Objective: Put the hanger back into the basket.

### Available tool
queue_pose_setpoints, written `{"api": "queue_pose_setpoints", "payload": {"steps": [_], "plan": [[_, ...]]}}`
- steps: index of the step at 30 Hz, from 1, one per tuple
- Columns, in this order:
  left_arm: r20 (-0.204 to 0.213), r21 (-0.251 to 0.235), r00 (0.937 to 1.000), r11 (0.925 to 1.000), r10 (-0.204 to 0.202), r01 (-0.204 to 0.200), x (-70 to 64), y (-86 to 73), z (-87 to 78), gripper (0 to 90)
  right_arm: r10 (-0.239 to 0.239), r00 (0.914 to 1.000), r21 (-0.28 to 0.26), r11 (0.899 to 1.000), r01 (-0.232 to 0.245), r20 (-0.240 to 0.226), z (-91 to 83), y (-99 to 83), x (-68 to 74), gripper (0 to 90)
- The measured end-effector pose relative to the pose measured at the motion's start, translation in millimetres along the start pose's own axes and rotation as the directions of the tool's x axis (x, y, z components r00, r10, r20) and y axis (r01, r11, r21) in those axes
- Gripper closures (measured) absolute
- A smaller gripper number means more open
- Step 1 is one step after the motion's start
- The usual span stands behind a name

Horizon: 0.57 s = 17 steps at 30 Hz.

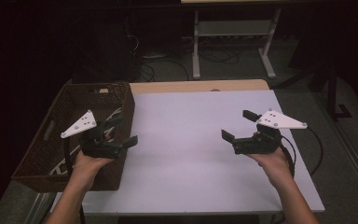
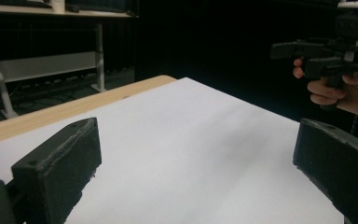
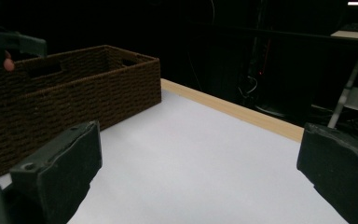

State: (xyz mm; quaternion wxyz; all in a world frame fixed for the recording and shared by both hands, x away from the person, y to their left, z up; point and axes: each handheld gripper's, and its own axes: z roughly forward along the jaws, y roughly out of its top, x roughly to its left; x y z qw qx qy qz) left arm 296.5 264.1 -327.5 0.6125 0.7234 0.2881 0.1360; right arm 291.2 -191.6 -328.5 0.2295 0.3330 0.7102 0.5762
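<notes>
Step in hand: looks like a reach toward the basket (image 1: 93, 93) — judging by where the left gripper (image 1: 123, 130) hangs, right at its near-right corner.
Doing it well: probably best to lift clear of the woven rim before dipping in, jaws kept spread, cable kept off the wall. Slow and straight down, no dragging across the weave.
Left gripper: spread wide, nothing between the jaws; bare white tabletop (image 2: 177, 154) ahead in its own view.
Right gripper (image 1: 235, 125): also wide apart and empty, held over the right side of the table, well apart from the basket.
Basket spot: far left of the table, long side running away from the person. In the right gripper view, sits off to the left (image 3: 74, 93), across a stretch of bare white surface.
Basket vs left gripper: just beside, maybe overlapping the rim from above — touching or not, can't tell.
Inside the basket: pale strips of something, too dim to name.
Hands: left hand (image 1: 91, 161) and right hand (image 1: 270, 158) each wrapped round a grip.
</notes>
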Motion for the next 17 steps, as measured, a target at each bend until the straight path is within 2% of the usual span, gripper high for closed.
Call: {"api": "queue_pose_setpoints", "payload": {"steps": [17], "plan": [[0.009, 0.007, 1.0, 1.0, -0.003, 0.003, 0.8, -2.5, -0.2, 0.6, -0.014, 0.9999, 0.011, 1.0, 0.014, -0.008, 3.5, -0.5, 1.1, 0.0]]}}
